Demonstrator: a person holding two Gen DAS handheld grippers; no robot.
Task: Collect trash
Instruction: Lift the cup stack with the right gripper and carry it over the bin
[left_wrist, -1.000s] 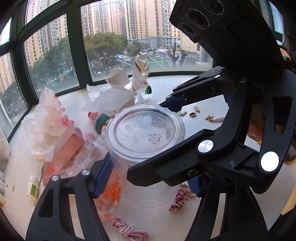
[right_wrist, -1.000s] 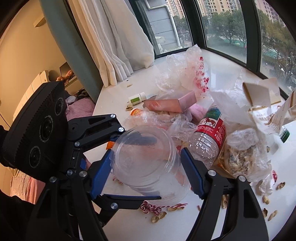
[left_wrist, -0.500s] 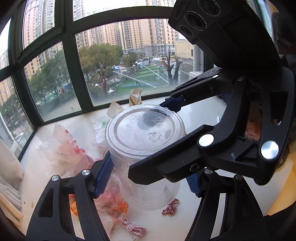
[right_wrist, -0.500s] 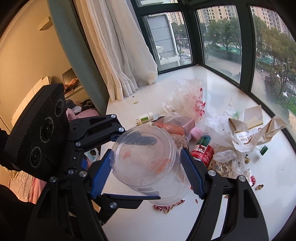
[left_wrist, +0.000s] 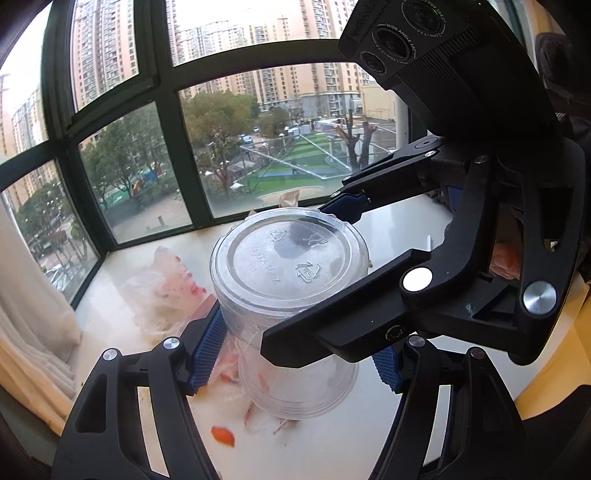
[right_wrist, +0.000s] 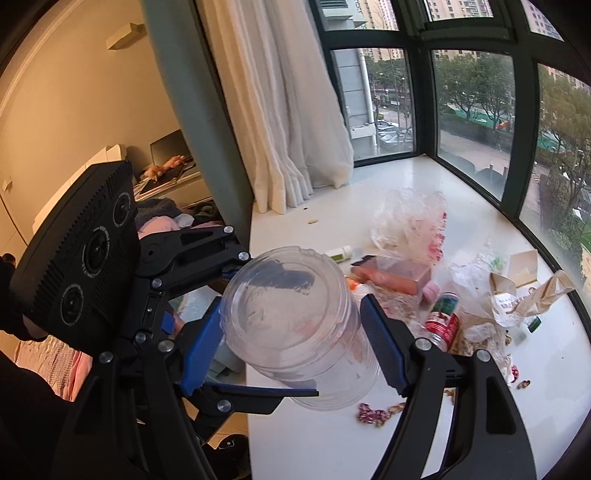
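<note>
Both grippers, left gripper (left_wrist: 295, 354) and right gripper (right_wrist: 293, 345), pinch one clear plastic cup (left_wrist: 291, 280) upside down in their jaws, held above the white worktop (right_wrist: 461, 192); bags, a red-labelled bottle (right_wrist: 443, 325) and shells remain uncollected.

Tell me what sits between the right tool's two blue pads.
The clear plastic cup, upside down and clamped between the right tool pads; the left tool grips it too. Right wrist view.

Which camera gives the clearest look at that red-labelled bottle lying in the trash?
The right wrist view. There the red-labelled bottle lies in plain sight on the white sill, among crumpled plastic and paper. The left wrist view does not show it: the clear plastic cup and the gripper fingers fill the middle.
</note>
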